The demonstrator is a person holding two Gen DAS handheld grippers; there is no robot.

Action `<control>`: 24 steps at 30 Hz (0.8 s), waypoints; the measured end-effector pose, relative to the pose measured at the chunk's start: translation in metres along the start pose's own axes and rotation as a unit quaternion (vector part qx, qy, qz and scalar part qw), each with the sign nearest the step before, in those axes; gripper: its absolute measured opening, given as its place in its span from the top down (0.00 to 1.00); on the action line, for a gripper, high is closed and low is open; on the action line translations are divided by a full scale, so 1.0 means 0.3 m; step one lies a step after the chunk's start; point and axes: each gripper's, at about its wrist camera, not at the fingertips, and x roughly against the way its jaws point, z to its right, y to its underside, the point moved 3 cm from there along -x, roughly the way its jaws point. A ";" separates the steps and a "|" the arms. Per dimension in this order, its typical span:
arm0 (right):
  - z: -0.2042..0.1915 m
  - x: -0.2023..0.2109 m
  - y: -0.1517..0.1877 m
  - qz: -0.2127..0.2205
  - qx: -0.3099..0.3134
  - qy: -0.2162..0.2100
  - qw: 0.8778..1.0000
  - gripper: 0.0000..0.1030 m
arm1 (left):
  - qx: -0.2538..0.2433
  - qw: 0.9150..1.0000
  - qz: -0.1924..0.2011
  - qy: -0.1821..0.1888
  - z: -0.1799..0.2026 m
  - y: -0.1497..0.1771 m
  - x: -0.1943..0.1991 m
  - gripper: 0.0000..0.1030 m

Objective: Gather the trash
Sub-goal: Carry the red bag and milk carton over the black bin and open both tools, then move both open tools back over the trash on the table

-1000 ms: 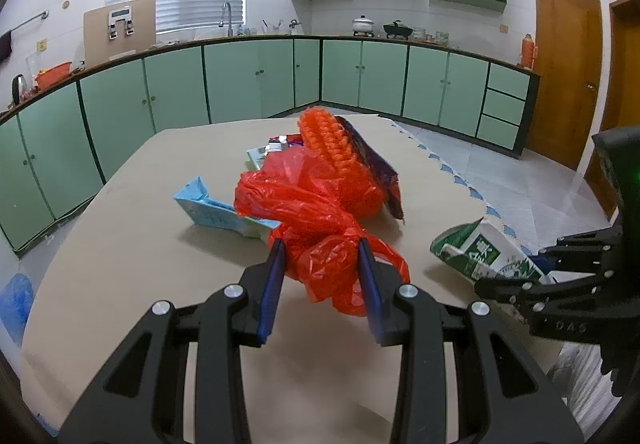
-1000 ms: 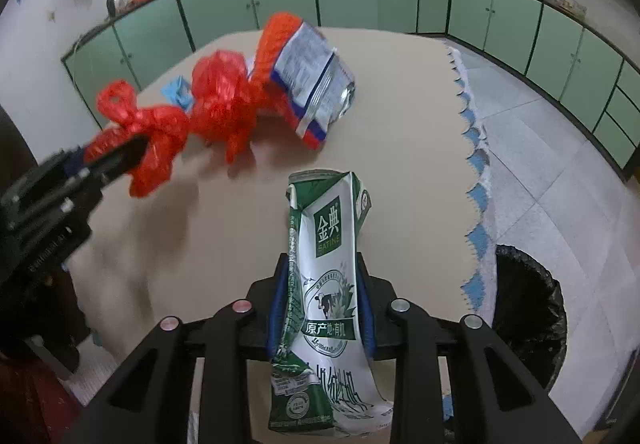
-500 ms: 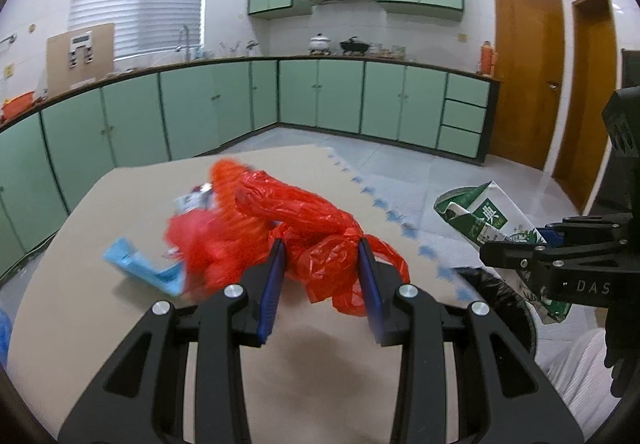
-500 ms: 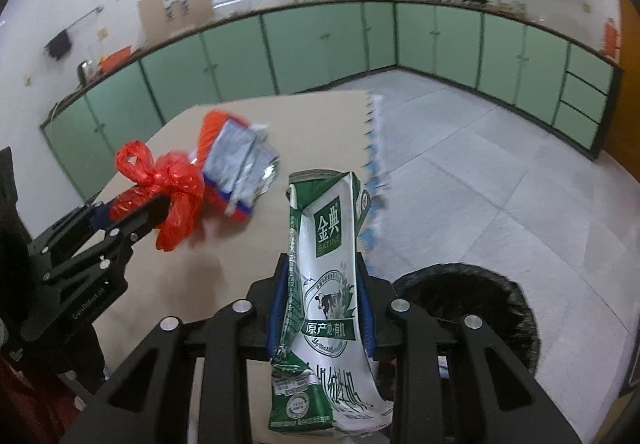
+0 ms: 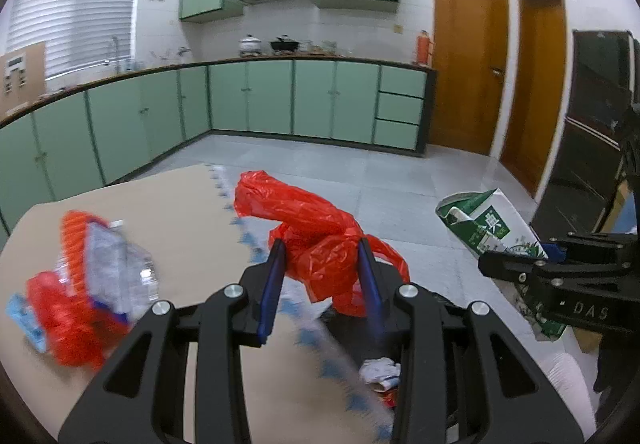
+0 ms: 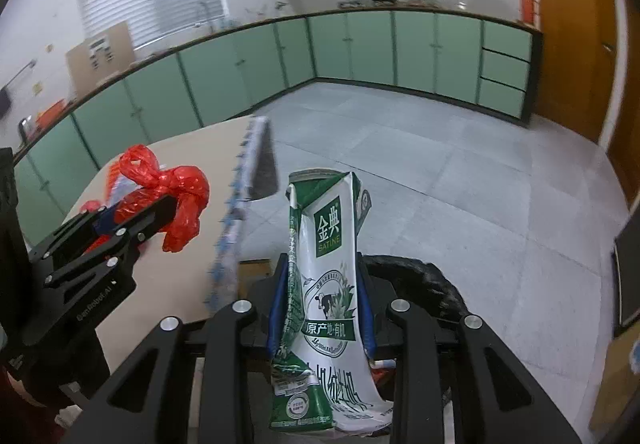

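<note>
Within 1 second both grippers have swung off the surface [image 5: 192,199] toward the black bin [image 6: 436,280] on the floor, so dropping looks next. The left gripper [image 5: 320,268] has its jaws clenched on a red plastic bag [image 5: 316,240]. The right gripper [image 6: 320,304] grasps a flattened green milk carton [image 6: 328,272] above the bin.

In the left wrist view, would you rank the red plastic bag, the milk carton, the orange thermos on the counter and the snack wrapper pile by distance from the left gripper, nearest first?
From the left gripper:
1. Red plastic bag, clamped between its fingers, centre.
2. Snack wrapper pile, on the table at left, and the milk carton, held at right: too close to call.
3. Orange thermos, far back on the counter, right of centre.
</note>
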 end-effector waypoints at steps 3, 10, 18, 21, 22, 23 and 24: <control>0.064 -0.023 0.011 -0.005 -0.017 0.013 1.000 0.71 | -0.006 1.000 -0.014 0.015 0.056 0.003 -0.060 0.65; 0.186 -0.090 0.053 -0.022 -0.042 0.051 0.998 0.58 | -0.017 0.999 -0.041 0.031 0.121 0.021 -0.139 0.50; 0.185 -0.051 0.070 0.001 -0.048 0.070 0.996 0.30 | 0.003 1.000 -0.021 0.021 0.061 -0.014 -0.087 0.36; 0.144 -0.009 0.049 0.030 -0.053 0.056 0.997 0.16 | 0.008 1.000 -0.002 0.000 0.008 -0.022 -0.023 0.32; 0.137 0.003 0.041 0.037 -0.055 0.051 0.997 0.15 | 0.009 1.000 0.002 -0.007 -0.008 -0.028 -0.008 0.31; 0.110 0.017 0.030 0.047 -0.054 0.042 0.997 0.13 | 0.011 1.000 0.009 -0.017 -0.031 -0.029 0.015 0.30; 0.082 0.028 0.020 0.057 -0.052 0.035 0.996 0.10 | 0.014 0.999 0.019 -0.032 -0.065 -0.030 0.046 0.29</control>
